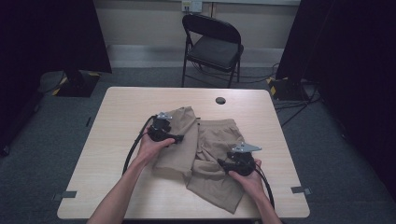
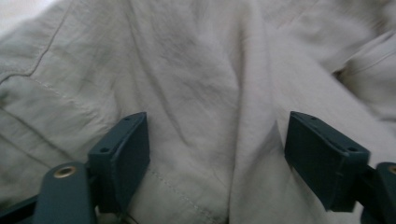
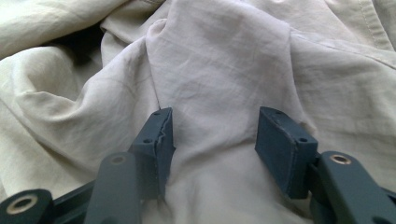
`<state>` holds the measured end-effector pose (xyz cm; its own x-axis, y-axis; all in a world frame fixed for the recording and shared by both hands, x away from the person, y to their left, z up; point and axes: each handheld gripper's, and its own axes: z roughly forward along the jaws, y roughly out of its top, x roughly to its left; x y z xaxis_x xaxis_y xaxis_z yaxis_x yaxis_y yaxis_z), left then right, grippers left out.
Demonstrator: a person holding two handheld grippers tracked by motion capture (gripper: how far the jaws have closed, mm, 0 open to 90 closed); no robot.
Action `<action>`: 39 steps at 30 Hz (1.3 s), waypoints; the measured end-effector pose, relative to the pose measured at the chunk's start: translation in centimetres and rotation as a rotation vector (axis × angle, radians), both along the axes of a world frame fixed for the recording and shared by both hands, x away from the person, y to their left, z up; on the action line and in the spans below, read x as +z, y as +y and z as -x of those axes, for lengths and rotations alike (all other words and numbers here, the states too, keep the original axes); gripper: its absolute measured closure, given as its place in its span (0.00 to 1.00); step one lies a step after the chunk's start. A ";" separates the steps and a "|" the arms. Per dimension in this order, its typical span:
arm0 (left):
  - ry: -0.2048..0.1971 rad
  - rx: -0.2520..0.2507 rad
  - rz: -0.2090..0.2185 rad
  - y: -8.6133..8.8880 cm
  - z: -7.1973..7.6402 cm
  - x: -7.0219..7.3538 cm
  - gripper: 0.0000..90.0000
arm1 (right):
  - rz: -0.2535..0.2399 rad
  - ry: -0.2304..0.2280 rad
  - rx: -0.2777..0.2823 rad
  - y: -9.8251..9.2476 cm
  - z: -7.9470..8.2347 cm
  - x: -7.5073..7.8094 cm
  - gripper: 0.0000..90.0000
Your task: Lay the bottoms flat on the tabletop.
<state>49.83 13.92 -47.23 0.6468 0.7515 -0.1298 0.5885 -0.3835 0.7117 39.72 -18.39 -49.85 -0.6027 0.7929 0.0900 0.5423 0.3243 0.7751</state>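
Observation:
A crumpled khaki garment (image 1: 211,140) lies in the middle of the light wooden table (image 1: 116,140). My left gripper (image 1: 179,138) hovers over the garment's left part, held from the left side. Its jaws stand wide open above wrinkled cloth (image 2: 201,70), with nothing pinched between the pads (image 2: 126,144). My right gripper (image 1: 223,163) sits on the garment's lower right part. Its jaws stand apart and press down into the fabric. A raised hump of cloth (image 3: 219,60) fills the gap between them and touches the left pad (image 3: 156,140).
A black folding chair (image 1: 212,44) stands behind the table. A round cable hole (image 1: 220,100) sits near the table's far edge. Bare tabletop runs along the left and far sides. Dark stands and cables flank the table on the floor.

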 end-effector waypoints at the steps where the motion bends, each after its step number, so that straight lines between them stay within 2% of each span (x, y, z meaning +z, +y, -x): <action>1: 0.004 -0.002 -0.006 -0.1 0.0 -0.2 0.34 | 0.000 0.000 0.000 0.0 0.0 0.0 0.51; 2: 0.002 0.011 -0.021 -0.2 0.0 -0.4 0.39 | 0.001 0.000 0.000 0.0 0.0 0.0 0.51; 3: 0.002 0.002 -0.036 -0.1 0.0 -0.6 0.46 | 0.002 -0.001 0.000 0.0 0.0 0.0 0.51; 4: -0.004 0.004 -0.053 -0.1 0.2 -0.8 0.56 | 0.004 -0.003 0.000 0.0 0.0 0.0 0.51; 5: 0.009 -0.006 -0.050 0.1 0.1 -0.8 0.68 | 0.005 -0.004 0.000 0.0 0.0 0.0 0.51; 6: 0.016 0.008 -0.023 0.3 0.2 -0.8 0.73 | 0.007 -0.004 -0.002 0.1 0.0 0.0 0.51; 7: 0.020 -0.001 -0.004 0.6 0.2 -0.8 0.83 | 0.004 -0.004 -0.003 0.1 0.0 0.0 0.51; 10: 0.023 -0.015 0.041 1.3 0.7 -0.5 0.93 | 0.009 -0.005 -0.004 0.2 0.1 0.0 0.51; 11: 0.015 -0.032 0.045 1.8 1.1 -0.1 0.95 | 0.010 -0.006 -0.004 0.2 0.1 0.0 0.51; 13: -0.002 -0.044 0.082 2.4 1.8 0.5 0.96 | 0.010 -0.005 -0.005 0.2 0.1 0.0 0.51; 17: -0.033 -0.088 0.087 3.5 3.7 1.9 0.97 | 0.008 -0.004 -0.004 0.2 0.1 0.0 0.51; 21: -0.069 -0.095 0.151 4.8 6.4 2.9 0.97 | 0.014 -0.007 -0.006 0.2 0.1 0.0 0.51; 23: -0.080 -0.106 0.142 5.3 7.8 2.9 0.97 | 0.013 -0.007 -0.006 0.2 0.1 0.0 0.51; 28: -0.057 -0.137 0.153 6.7 10.4 1.8 0.97 | 0.015 -0.009 -0.008 0.2 0.1 0.0 0.51; 30: -0.032 -0.153 0.152 7.0 11.4 1.0 0.97 | 0.015 -0.009 -0.007 0.2 0.1 0.0 0.51; 32: -0.010 -0.166 0.091 7.1 12.6 -0.3 0.97 | 0.016 -0.008 -0.009 0.2 0.1 0.0 0.51; 33: 0.018 -0.166 0.076 7.4 13.0 -1.2 0.97 | 0.016 -0.008 -0.009 0.2 0.1 0.0 0.51; 34: 0.018 -0.166 0.076 7.4 13.0 -1.2 0.97 | 0.016 -0.008 -0.009 0.2 0.1 0.0 0.51; 35: 0.019 -0.161 0.057 7.6 13.0 -1.6 0.97 | 0.025 -0.012 -0.007 0.3 0.2 0.0 0.51; 36: 0.027 -0.141 0.055 7.7 13.0 -1.8 0.95 | 0.034 -0.018 -0.010 0.5 0.2 0.0 0.50; 37: 0.036 -0.128 0.065 7.9 12.9 -1.8 0.90 | 0.045 -0.025 -0.012 0.6 0.3 0.0 0.50; 39: 0.025 -0.135 0.085 8.0 12.7 -1.4 0.86 | 0.060 -0.023 -0.018 0.9 0.2 0.1 0.46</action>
<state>37.13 21.95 -48.64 0.7367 0.6439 -0.2066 0.5538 -0.3991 0.7308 39.51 -17.49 -49.73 -0.5897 0.8071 0.0283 0.5310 0.3611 0.7666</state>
